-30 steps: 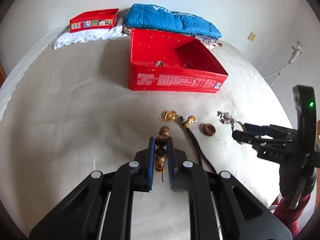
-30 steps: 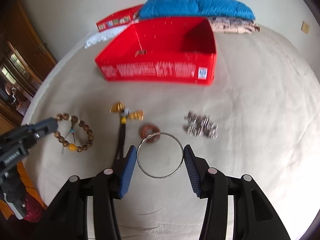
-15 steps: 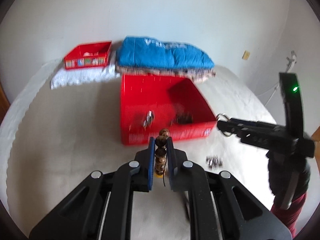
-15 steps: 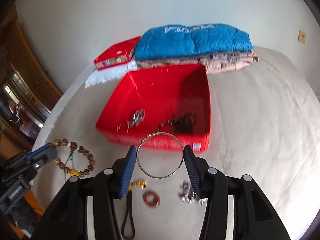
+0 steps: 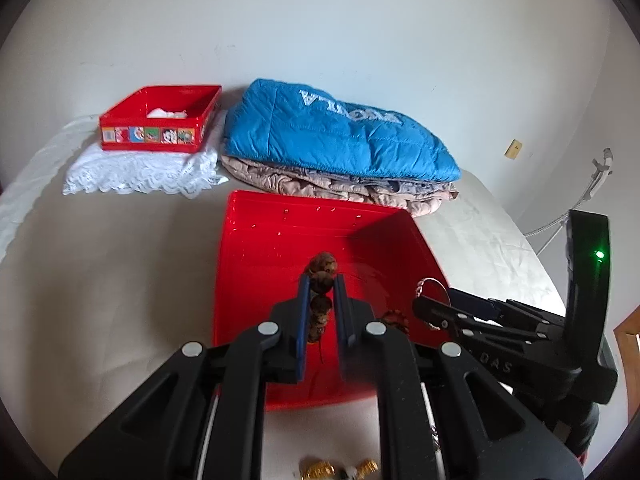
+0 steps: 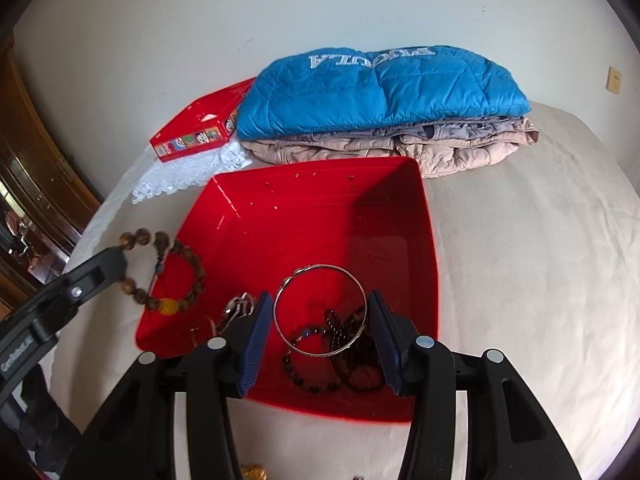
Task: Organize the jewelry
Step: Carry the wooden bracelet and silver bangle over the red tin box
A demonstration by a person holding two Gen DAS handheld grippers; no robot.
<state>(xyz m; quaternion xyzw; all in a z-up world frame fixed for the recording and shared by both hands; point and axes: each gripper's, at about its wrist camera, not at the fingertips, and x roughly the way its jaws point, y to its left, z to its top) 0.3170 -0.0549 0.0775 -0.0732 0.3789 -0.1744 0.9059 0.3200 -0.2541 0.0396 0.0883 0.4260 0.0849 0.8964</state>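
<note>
My left gripper (image 5: 320,284) is shut on a brown wooden bead bracelet (image 5: 321,276) and holds it above the large red box (image 5: 256,280). From the right wrist view the bracelet (image 6: 176,276) hangs over the box's left wall (image 6: 192,236), with the left gripper (image 6: 116,260) at the left. My right gripper (image 6: 320,312) is shut on a silver bangle (image 6: 320,272) above the box's near part. The right gripper (image 5: 424,304) and bangle (image 5: 430,282) show in the left wrist view. A dark bead necklace (image 6: 340,356) and a silver chain piece (image 6: 236,308) lie in the box.
A folded blue jacket (image 5: 340,132) on beige quilts (image 5: 320,184) lies behind the box. A small red box (image 5: 160,120) sits on a white lace cloth (image 5: 140,172) at the back left. Gold trinkets (image 5: 340,470) lie on the cream cloth in front. A wooden cabinet (image 6: 36,168) stands left.
Both grippers have lifted their pieces off the cloth and moved forward until they hang over the large red box. The jewelry left on the cloth has dropped out of view below.
</note>
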